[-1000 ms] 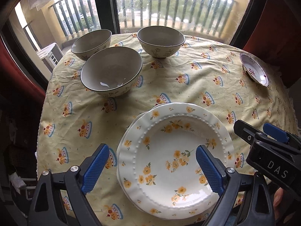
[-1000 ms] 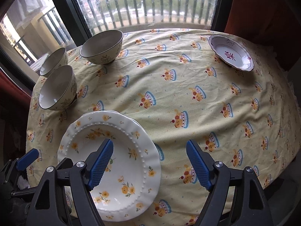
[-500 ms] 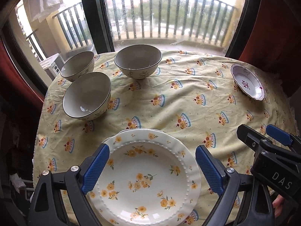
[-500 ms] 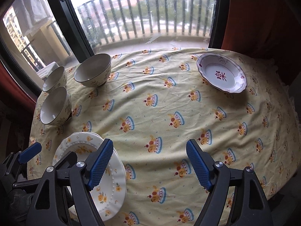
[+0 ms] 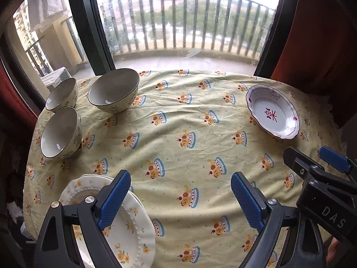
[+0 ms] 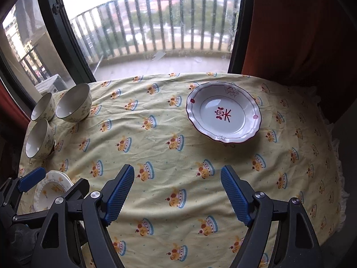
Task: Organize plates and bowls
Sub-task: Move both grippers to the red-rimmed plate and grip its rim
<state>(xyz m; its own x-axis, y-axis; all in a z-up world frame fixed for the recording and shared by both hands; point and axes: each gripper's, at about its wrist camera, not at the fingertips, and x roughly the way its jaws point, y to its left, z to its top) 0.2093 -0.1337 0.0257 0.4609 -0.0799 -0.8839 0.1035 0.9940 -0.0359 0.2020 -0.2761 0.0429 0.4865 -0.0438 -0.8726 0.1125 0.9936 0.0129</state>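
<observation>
Worktop (image 5: 178,134): round, covered by a yellow cloth printed with small cakes, set before a balcony window.
Left gripper (image 5: 180,199): jaws spread wide, nothing between the blue pads, hovering over bare cloth.
Right gripper (image 6: 177,193): jaws wide apart, empty, above the cloth near the front edge.
Flowered plates (image 5: 131,227): a cream stack with yellow blossoms at the near left, partly behind the left gripper's finger.
Bowls (image 5: 113,90): three, grouped at the far left, upright, close together.
Purple-rimmed plate (image 6: 224,112): alone at the far right, well apart from the stack.
</observation>
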